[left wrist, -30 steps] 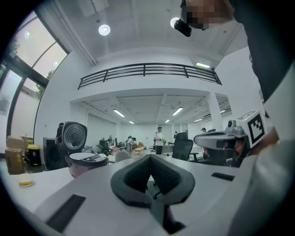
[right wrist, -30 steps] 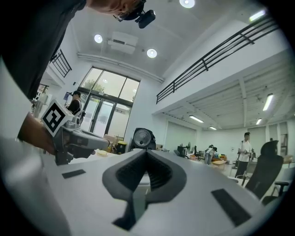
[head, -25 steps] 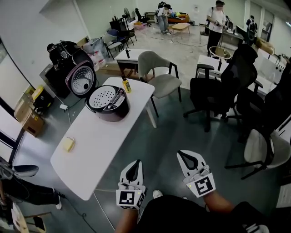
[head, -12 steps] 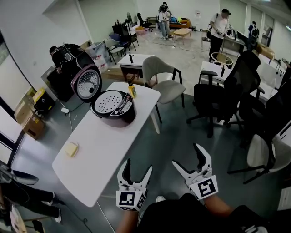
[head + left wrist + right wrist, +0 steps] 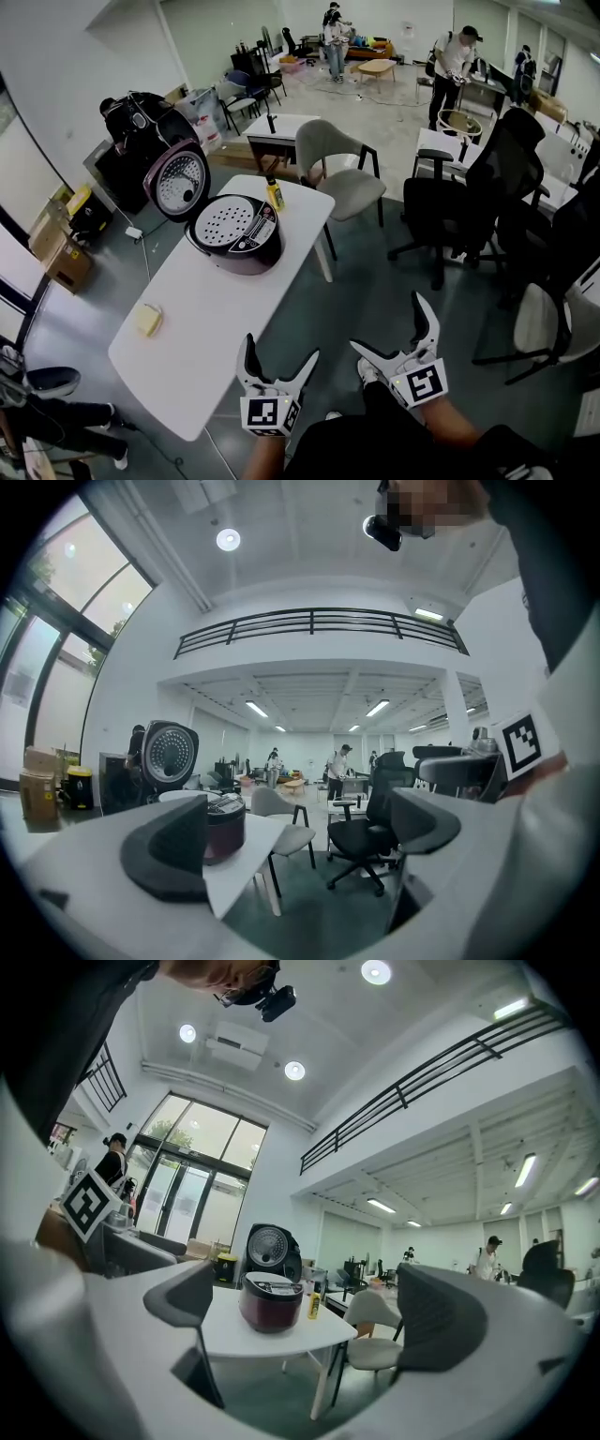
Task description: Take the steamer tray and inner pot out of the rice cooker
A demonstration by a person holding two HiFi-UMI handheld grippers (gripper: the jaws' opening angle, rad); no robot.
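Showing left gripper (image 5: 280, 349) and right gripper (image 5: 387, 322) at 6 o'clock, jaws just swung to full spread, nothing between them, well apart from the rice cooker (image 5: 246, 247) at 11 o'clock on the table (image 5: 206, 314). Upright lid (image 5: 176, 181) at its 10 o'clock; steamer tray (image 5: 225, 221) seated on top. Likely hazards: thin tray rim slipping from a shallow pinch; yellow bottle (image 5: 276, 194), just beside the cooker at 1 o'clock, toppled by a careless reach. Hidden beneath the tray: inner pot. Too small to resolve: any tray handles.

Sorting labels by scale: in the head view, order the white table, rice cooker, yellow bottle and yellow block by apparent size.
1. white table
2. rice cooker
3. yellow block and yellow bottle: alike, bottle farther off, unranked
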